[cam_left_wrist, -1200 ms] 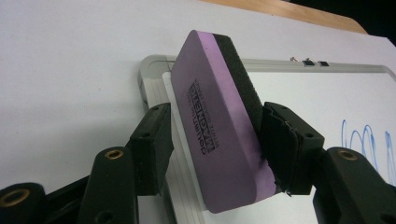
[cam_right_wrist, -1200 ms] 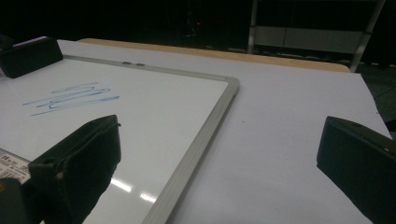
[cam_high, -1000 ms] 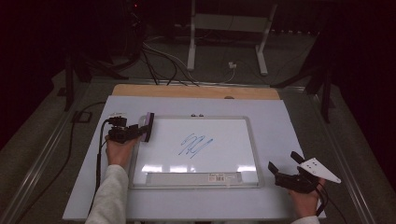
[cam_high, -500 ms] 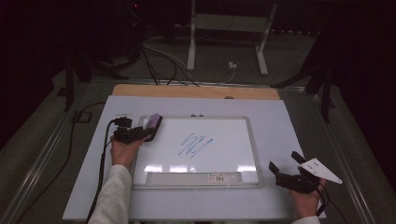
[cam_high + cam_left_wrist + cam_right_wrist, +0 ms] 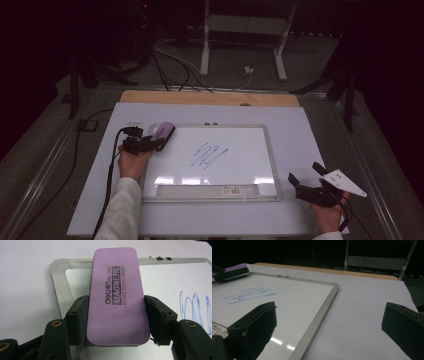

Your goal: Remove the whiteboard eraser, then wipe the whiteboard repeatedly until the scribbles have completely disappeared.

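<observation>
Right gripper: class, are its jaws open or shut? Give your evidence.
Open. The right gripper rests beside the whiteboard, and the right gripper view shows its two jaws standing wide apart with nothing between them.

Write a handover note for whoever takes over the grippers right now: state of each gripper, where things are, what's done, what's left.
Left gripper: shut on the purple eraser, held over the whiteboard's upper left corner; its jaws have just been closing a little on it.
Right gripper: open, holding nothing, at the table's right front, beside the board.
Blue scribble: mid-board, not yet wiped.
Done: eraser picked up and brought to the board.
Left: probably sweep the eraser across the scribble until the board is clean, then set it down.
</observation>
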